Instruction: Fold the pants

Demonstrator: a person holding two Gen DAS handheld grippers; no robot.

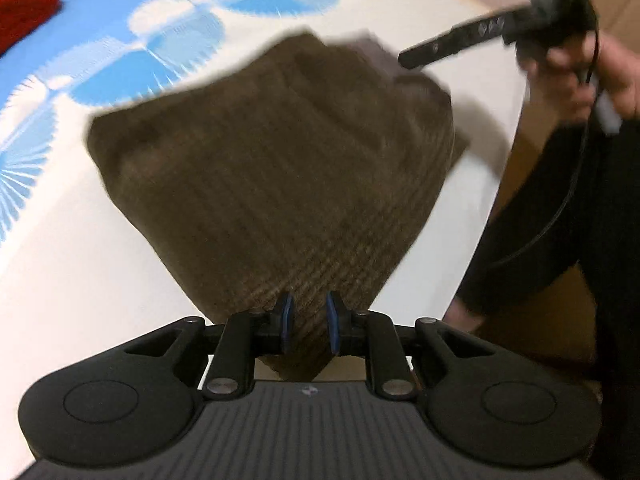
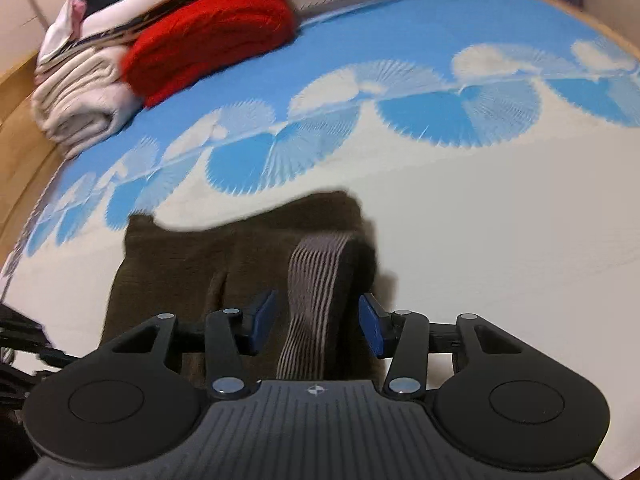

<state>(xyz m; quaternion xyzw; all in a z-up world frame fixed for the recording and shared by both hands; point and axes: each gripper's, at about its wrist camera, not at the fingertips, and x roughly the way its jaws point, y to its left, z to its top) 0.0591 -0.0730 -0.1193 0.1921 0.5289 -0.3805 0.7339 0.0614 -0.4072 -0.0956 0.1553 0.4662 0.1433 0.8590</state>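
My left gripper (image 1: 308,322) is clamped on a corner of the brown pants (image 1: 272,152), already folded compact on the bedsheet (image 1: 60,264). My right gripper (image 2: 316,322) stands apart around the striped waistband (image 2: 310,280), unpinched. Probably a last fold left.

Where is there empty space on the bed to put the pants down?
The white stretch of the bed cover, right of the brown corduroy pants and below the blue fan pattern, is bare. The far left corner is crowded with the red fuzzy knit and stacked clothes.
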